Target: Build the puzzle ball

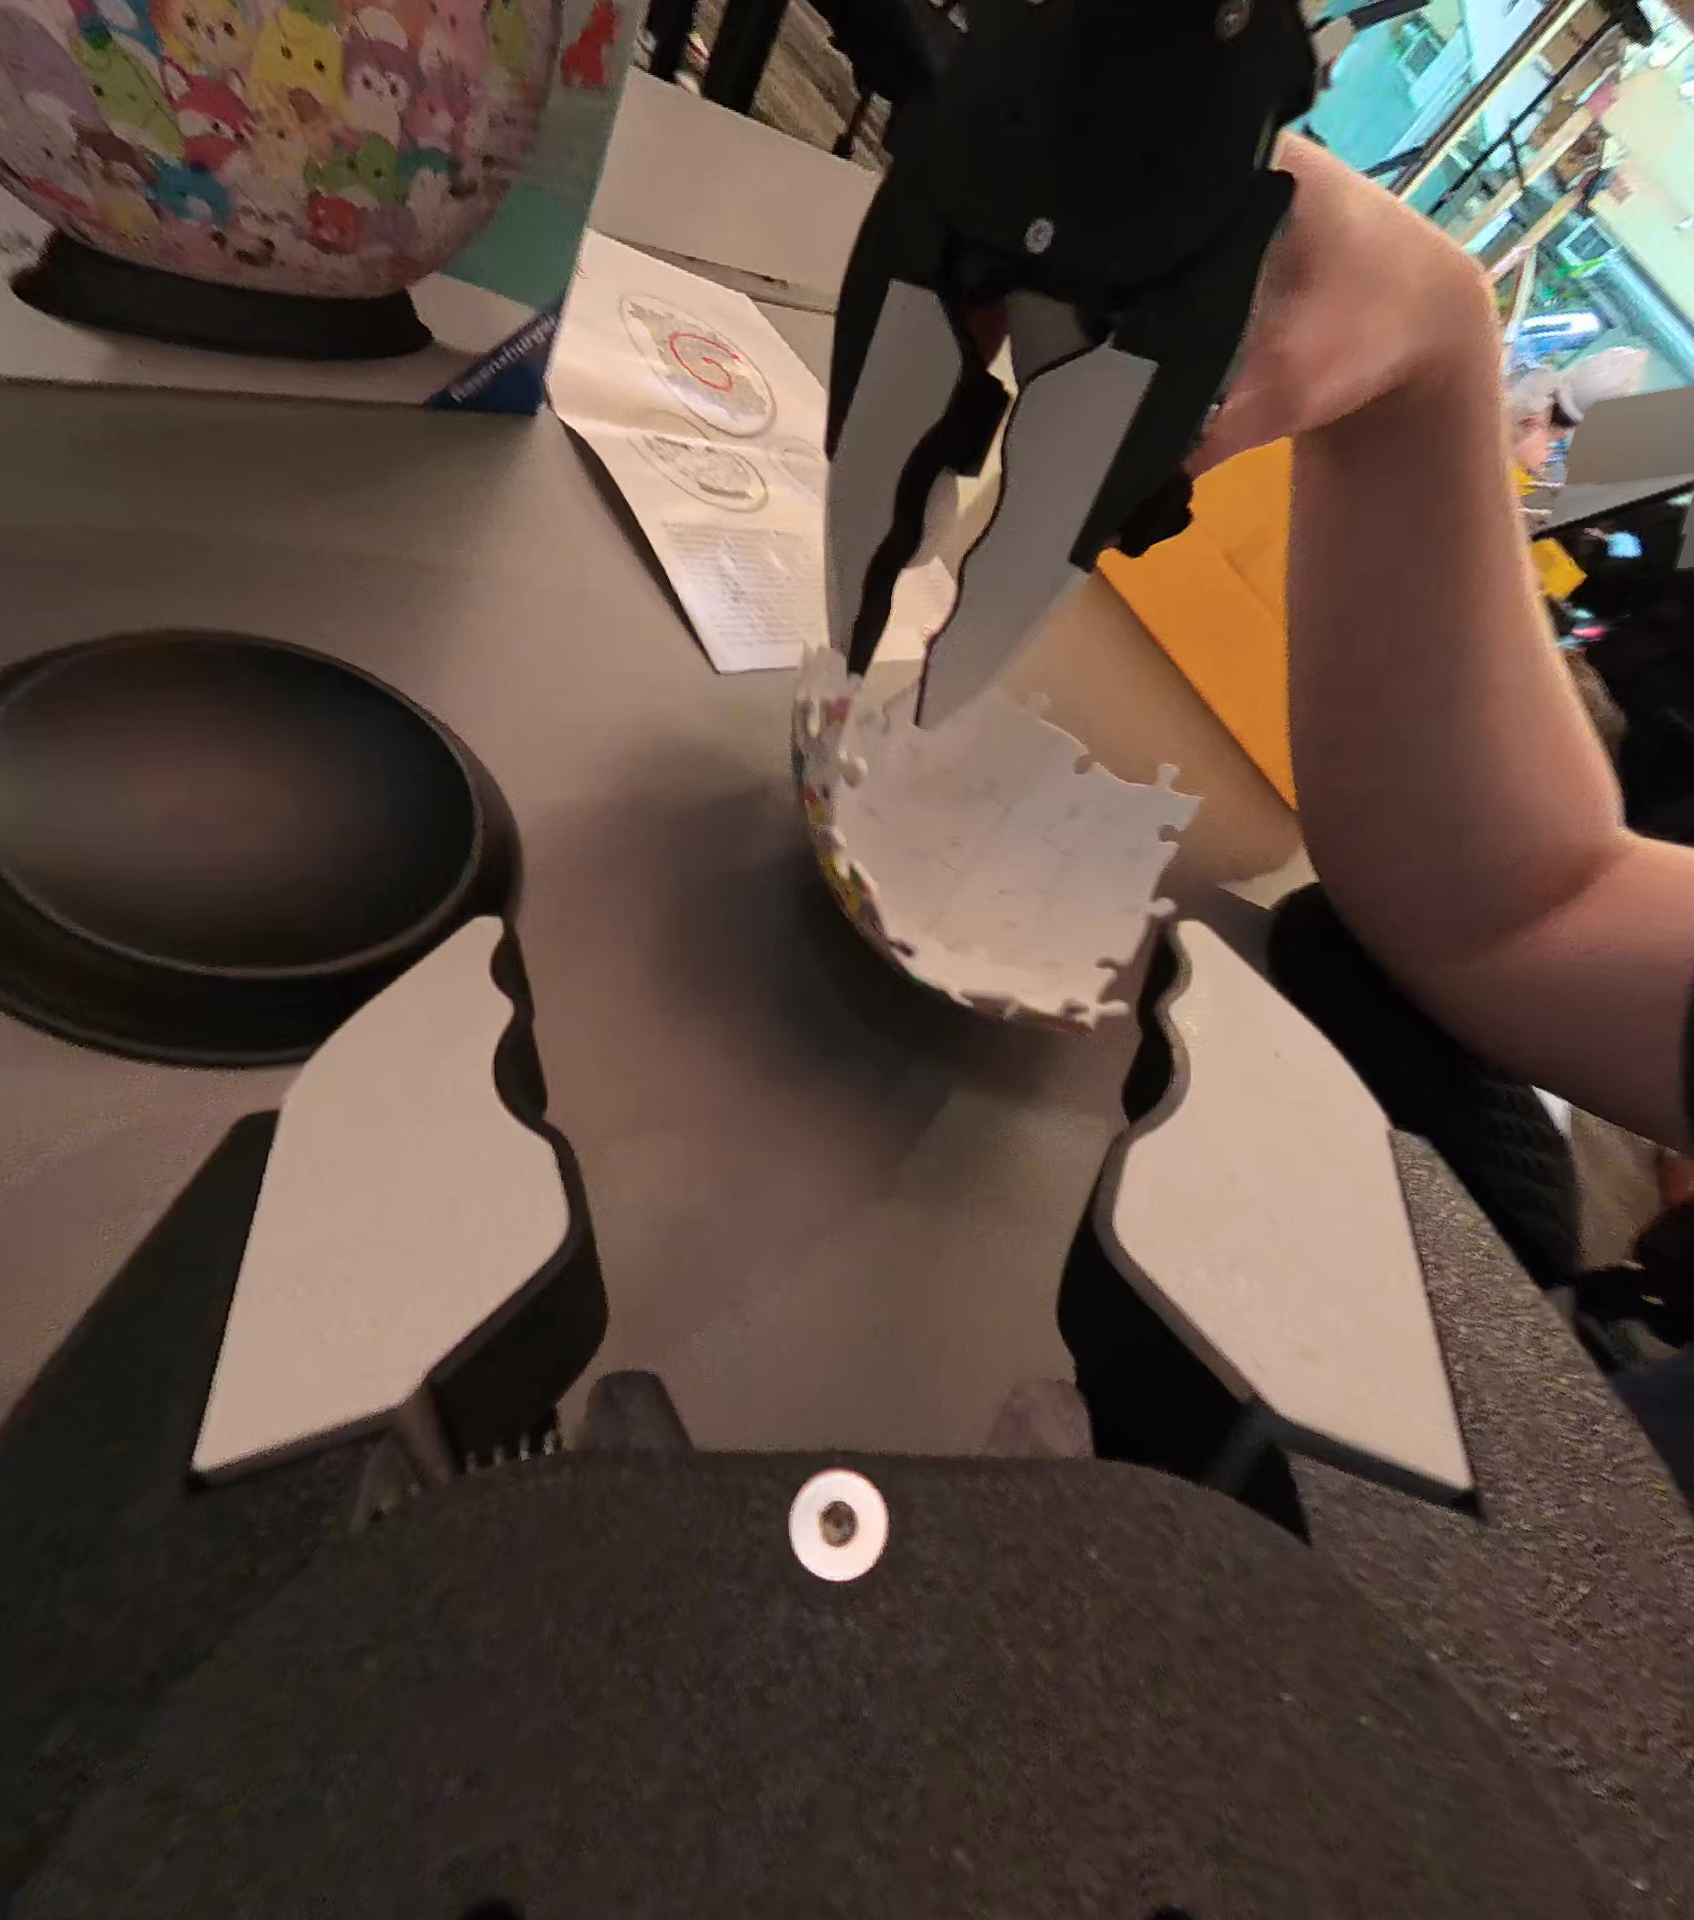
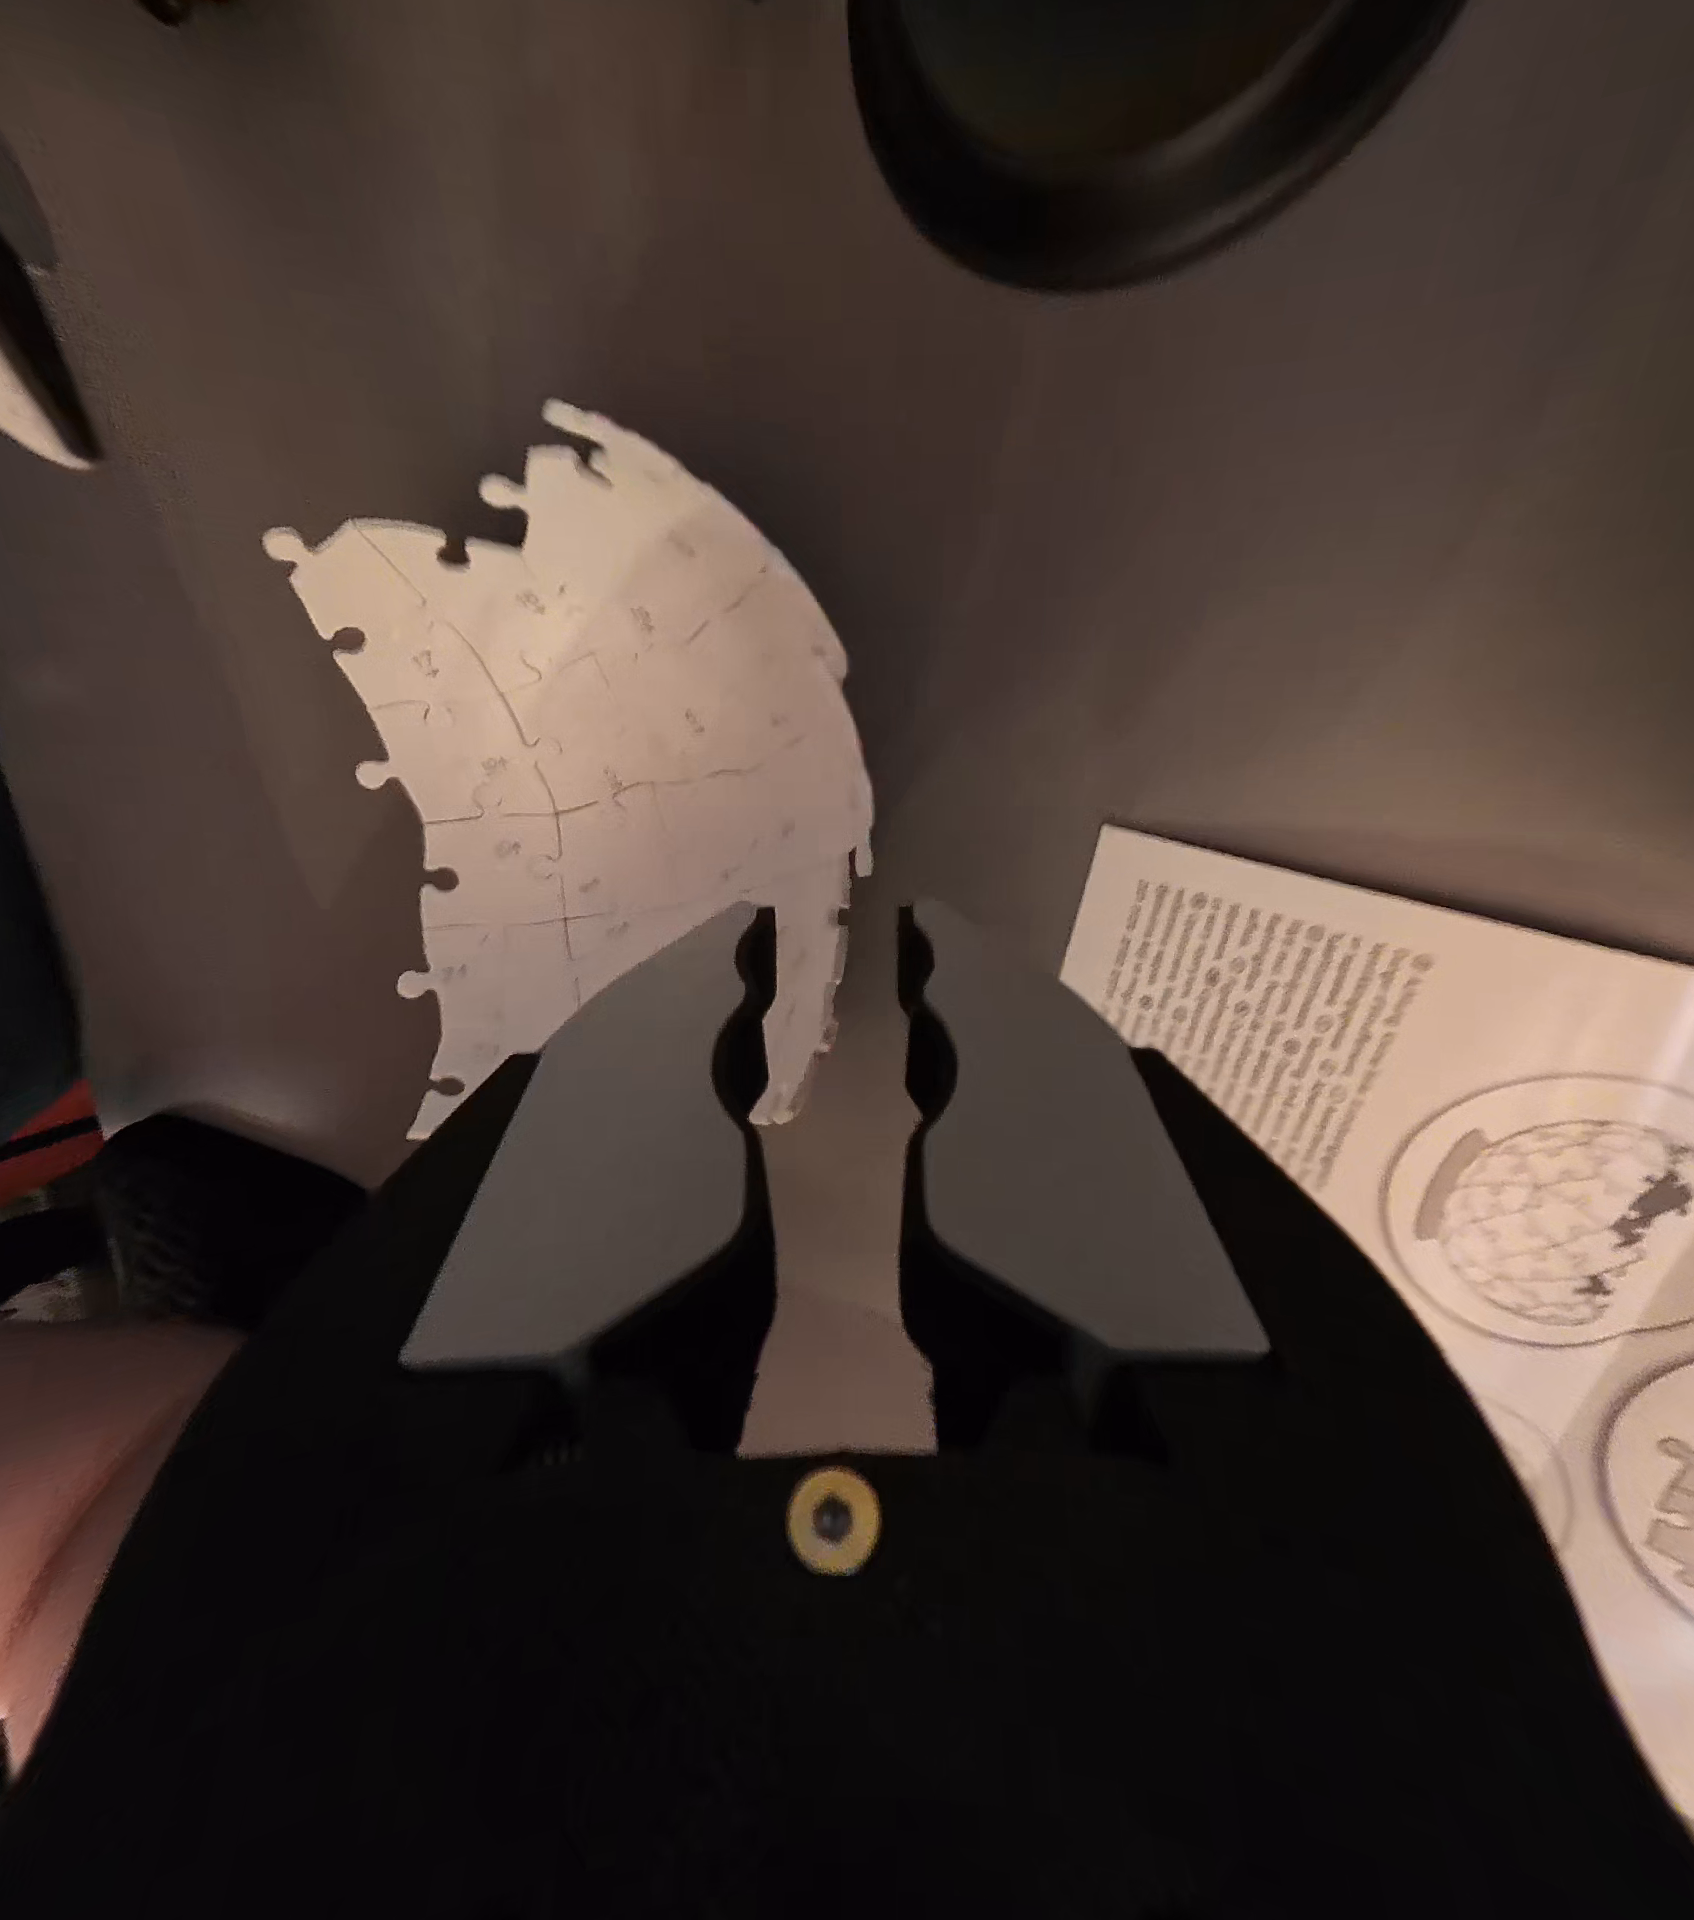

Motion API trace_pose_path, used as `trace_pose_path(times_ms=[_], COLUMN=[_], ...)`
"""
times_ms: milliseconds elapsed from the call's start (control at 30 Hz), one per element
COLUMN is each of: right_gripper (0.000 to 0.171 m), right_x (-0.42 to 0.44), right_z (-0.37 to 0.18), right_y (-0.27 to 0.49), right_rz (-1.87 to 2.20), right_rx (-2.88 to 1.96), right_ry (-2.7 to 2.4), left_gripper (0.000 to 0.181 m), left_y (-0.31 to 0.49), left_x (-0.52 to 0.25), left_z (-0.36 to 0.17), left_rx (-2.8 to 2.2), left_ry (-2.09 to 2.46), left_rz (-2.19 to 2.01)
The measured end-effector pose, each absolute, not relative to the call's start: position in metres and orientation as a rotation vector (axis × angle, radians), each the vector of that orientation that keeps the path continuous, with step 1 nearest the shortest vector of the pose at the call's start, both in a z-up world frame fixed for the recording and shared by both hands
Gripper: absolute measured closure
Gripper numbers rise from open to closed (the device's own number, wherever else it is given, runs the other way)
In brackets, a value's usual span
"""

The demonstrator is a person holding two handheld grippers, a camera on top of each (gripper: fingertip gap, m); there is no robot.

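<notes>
Both grippers same build: black textured 3D-printed bodies, grainy surface. Left gripper has flat pale grey plates on top of each finger, wavy scalloped black inner edges, one silver washer-and-screw centred on the body. Right gripper matches; its centre washer reads yellowish in its own view, and small silver screws dot its housing in the left wrist view. Person's right arm: dark short sleeve.
</notes>
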State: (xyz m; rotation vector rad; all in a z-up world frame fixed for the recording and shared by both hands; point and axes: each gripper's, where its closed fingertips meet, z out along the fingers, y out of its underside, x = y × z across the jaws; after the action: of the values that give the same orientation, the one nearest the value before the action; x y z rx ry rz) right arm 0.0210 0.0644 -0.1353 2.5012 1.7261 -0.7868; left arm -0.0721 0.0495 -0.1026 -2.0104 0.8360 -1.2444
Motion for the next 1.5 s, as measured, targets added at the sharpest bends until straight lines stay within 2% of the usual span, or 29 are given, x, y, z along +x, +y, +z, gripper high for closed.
trace_pose_path(times_ms=[100,233,467,700,867,1000,1267,1400,1500], right_gripper=[0.148,0.15,0.151,0.151,0.148,0.147,0.149,0.17,0.17], right_x=[0.025,0.031,0.033,0.036,0.036,0.041,0.052,0.047,0.047], right_z=[-0.138,-0.14,-0.143,-0.145,-0.148,-0.142,-0.111,-0.087,-0.092], right_y=[0.057,0.046,0.031,0.018,0.009,0.01,0.046,0.052,0.052], right_rz=[-0.802,-0.808,-0.84,-0.962,-1.037,-1.044,-0.996,-0.871,-0.738], right_rx=[2.504,2.512,2.549,2.657,2.704,2.772,3.074,3.092,3.022], right_ry=[1.636,1.519,1.369,1.154,1.103,1.136,1.381,1.773,1.924], left_gripper=[0.076,0.078,0.094,0.092,0.075,0.075,0.087,0.09,0.092], left_y=[0.033,0.021,0.016,0.001,0.002,0.005,0.019,0.02,0.021], left_x=[-0.068,-0.063,-0.056,-0.053,-0.05,-0.048,-0.036,-0.034,-0.031], left_z=[-0.102,-0.111,-0.118,-0.12,-0.136,-0.149,-0.147,-0.146,-0.143], left_rx=[-2.03,-2.082,-2.133,-2.164,-2.103,-2.067,-1.985,-1.968,-1.927], left_ry=[0.868,0.961,0.925,1.011,1.269,1.415,1.41,1.416,1.422], left_rz=[-1.353,-1.296,-1.332,-1.363,-1.048,-0.838,-0.862,-0.867,-0.854])
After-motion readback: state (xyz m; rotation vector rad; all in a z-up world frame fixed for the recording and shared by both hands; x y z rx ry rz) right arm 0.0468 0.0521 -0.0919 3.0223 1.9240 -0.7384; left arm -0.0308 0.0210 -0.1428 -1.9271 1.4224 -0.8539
